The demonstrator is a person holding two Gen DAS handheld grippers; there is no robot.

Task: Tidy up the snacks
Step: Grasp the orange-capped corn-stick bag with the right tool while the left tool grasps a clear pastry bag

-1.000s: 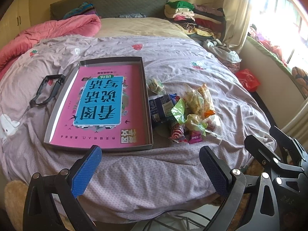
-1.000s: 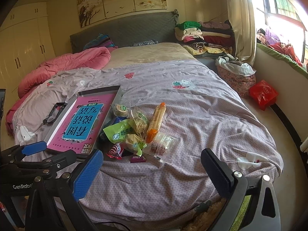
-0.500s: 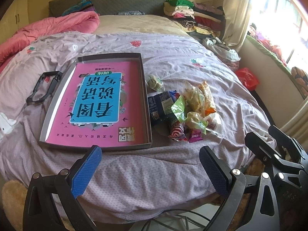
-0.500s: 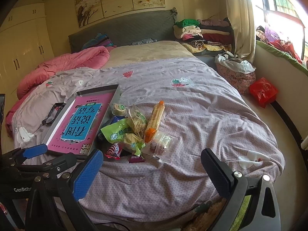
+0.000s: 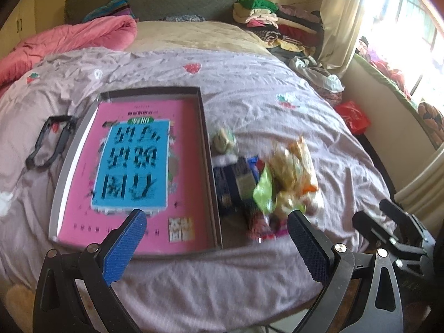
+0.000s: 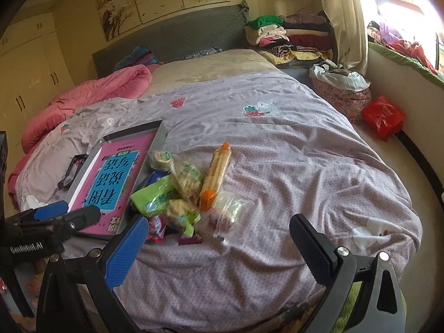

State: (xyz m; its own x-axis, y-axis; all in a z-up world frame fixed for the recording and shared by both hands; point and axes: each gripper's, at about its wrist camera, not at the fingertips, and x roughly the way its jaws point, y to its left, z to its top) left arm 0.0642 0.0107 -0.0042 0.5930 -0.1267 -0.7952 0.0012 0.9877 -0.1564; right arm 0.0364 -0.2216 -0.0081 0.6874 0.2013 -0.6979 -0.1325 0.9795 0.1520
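Both wrist views bedward, snack pile point(image 5: 266, 188) shared.

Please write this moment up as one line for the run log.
phase: approach | left gripper: open, empty | right gripper: open, empty | snack pile: on bedspread beside tray | tray: holds pink book, no snacks

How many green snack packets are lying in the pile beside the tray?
2 that I can see: a large green packet nearest the tray, and a smaller green-edged one just in front. Others may hide underneath.
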